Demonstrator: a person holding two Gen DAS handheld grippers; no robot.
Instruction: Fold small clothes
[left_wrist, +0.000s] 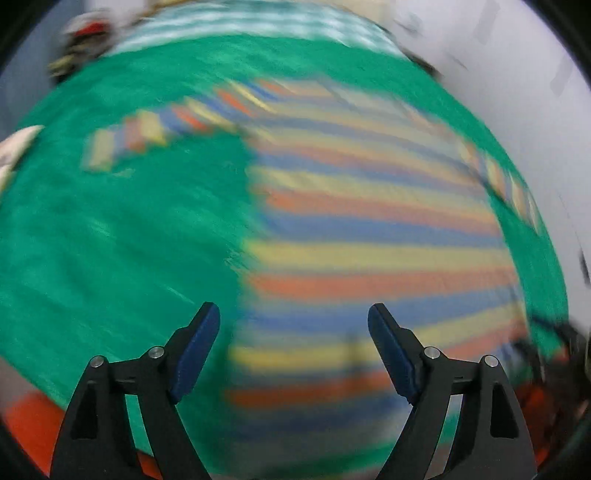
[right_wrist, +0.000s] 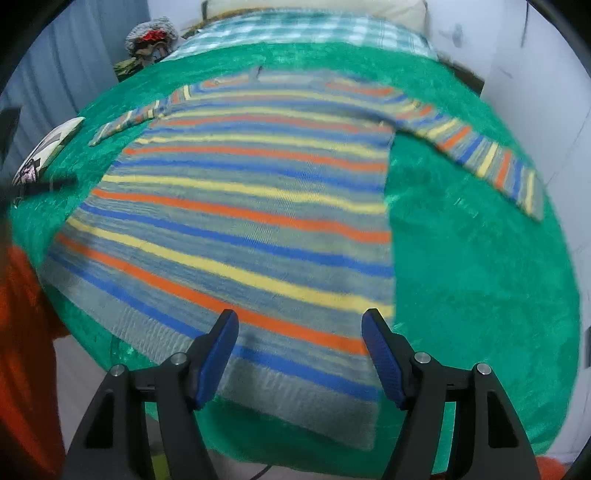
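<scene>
A small striped sweater (right_wrist: 251, 206), blue-grey with orange, yellow and blue bands, lies flat on a green blanket (right_wrist: 472, 266). Both sleeves are spread outwards; the right sleeve (right_wrist: 484, 155) reaches toward the blanket's right edge. My right gripper (right_wrist: 299, 325) hangs open over the sweater's lower hem near its right corner, nothing between its fingers. In the blurred left wrist view, my left gripper (left_wrist: 293, 317) is open above the sweater (left_wrist: 369, 229) at its left edge, over the hem, holding nothing. The left sleeve (left_wrist: 147, 133) lies farther up on the blanket (left_wrist: 110, 240).
A green-and-white checked cloth (right_wrist: 295, 33) covers the far end of the bed. A white printed object (right_wrist: 48, 144) sits at the blanket's left edge, with a heap of items (right_wrist: 147, 40) at the back left. Orange fabric (right_wrist: 22, 350) shows at the lower left. A pale wall (right_wrist: 535, 74) stands right.
</scene>
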